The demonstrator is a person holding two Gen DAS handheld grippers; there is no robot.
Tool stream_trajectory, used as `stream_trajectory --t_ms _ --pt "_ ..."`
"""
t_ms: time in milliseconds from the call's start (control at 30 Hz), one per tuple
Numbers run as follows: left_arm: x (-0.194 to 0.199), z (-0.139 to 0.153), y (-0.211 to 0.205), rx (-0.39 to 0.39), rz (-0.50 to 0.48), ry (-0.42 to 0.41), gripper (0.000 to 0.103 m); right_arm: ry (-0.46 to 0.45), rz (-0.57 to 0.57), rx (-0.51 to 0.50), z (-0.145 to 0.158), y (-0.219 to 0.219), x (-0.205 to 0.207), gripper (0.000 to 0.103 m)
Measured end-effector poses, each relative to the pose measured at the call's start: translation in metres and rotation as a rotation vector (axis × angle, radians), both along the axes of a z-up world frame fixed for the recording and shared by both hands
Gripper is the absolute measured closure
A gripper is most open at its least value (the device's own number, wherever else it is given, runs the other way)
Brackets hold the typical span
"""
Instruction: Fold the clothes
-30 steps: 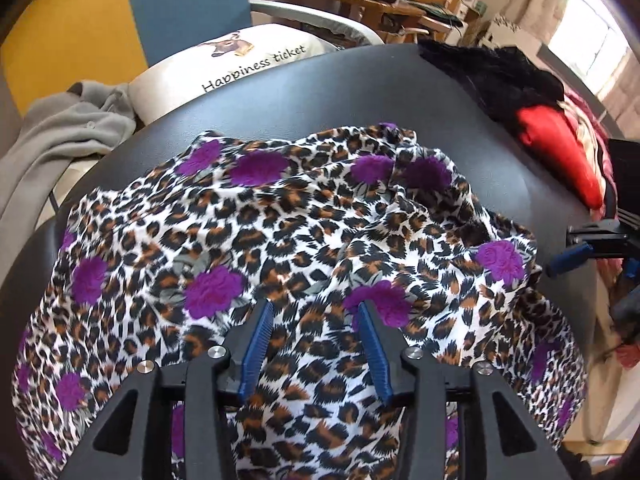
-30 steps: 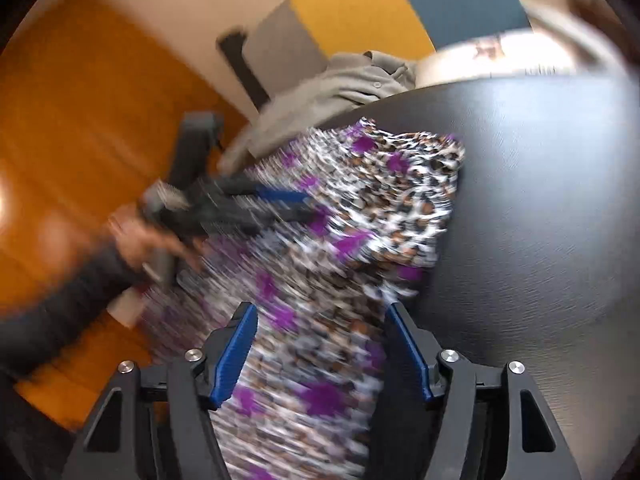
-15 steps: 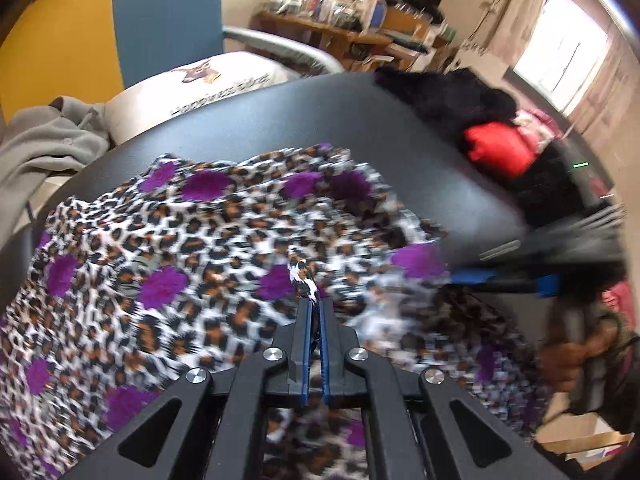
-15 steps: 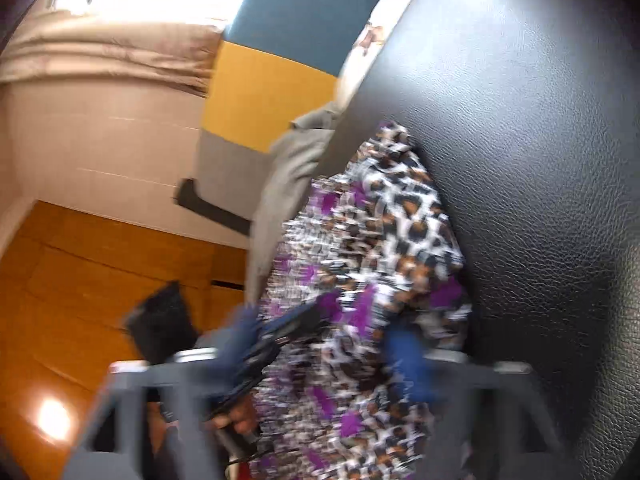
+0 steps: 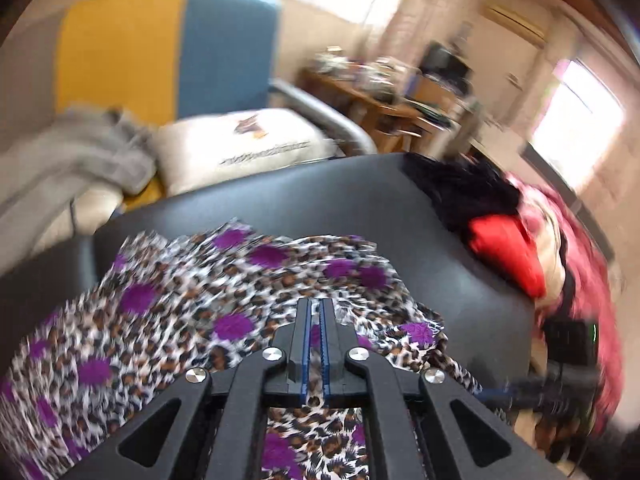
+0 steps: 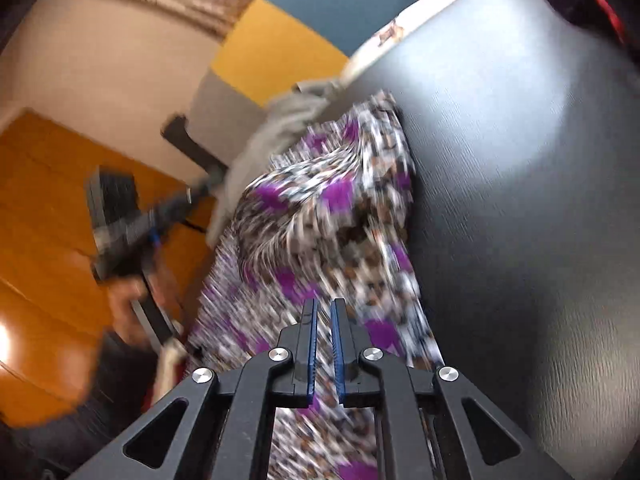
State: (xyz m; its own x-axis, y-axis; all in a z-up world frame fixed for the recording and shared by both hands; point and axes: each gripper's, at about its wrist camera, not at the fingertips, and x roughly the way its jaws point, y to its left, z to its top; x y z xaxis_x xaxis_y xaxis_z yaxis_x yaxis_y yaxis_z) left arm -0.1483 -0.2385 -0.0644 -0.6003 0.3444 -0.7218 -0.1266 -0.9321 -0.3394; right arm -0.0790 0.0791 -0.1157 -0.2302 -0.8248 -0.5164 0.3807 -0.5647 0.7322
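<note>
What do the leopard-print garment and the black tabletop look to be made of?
Garment: probably a thin, silky woven fabric, satin-like. It drapes in soft rumples and shows a slight sheen, though blur hides the weave.
Tabletop: seems to be black leatherette or vinyl. The right wrist view shows a fine pebbled grain with a broad, soft highlight from the window light, so semi-matte rather than glossy.

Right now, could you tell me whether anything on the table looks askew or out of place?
The leopard-print garment lies bunched and rumpled, not flat, and a jumbled heap of red and black clothes crowds the table's far corner.
</note>
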Motion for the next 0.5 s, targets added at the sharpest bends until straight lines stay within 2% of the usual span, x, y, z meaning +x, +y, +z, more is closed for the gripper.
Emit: stream_trajectory --t_ms 100,167,200,233,367,433,500 --pt "0.019 -0.011 -0.03 0.0 0.09 -0.069 0.084 0.056 0.034 0.07 0.005 -0.01 0.009 0.091" --pt "0.045 -0.017 -0.05 -0.019 0.126 -0.102 0.078 0.094 0.056 0.117 0.008 -0.016 0.014 0.075" --pt "0.058 -0.02 -0.059 -0.028 0.143 -0.119 0.076 0.112 0.067 0.14 0.01 -0.019 0.017 0.053" --pt "0.072 -0.026 -0.068 -0.049 0.154 -0.132 0.076 0.131 0.079 0.164 0.011 -0.022 0.02 0.036" --pt "0.127 -0.048 -0.099 -0.077 0.224 -0.182 0.074 0.279 0.134 0.239 0.025 -0.048 0.024 0.03" --pt "0.155 -0.056 -0.112 -0.056 0.271 -0.192 0.074 0.366 0.142 0.275 0.029 -0.057 0.028 0.009" --pt "0.178 -0.059 -0.122 -0.002 0.301 -0.185 0.072 0.455 0.134 0.335 0.033 -0.069 0.031 0.0"
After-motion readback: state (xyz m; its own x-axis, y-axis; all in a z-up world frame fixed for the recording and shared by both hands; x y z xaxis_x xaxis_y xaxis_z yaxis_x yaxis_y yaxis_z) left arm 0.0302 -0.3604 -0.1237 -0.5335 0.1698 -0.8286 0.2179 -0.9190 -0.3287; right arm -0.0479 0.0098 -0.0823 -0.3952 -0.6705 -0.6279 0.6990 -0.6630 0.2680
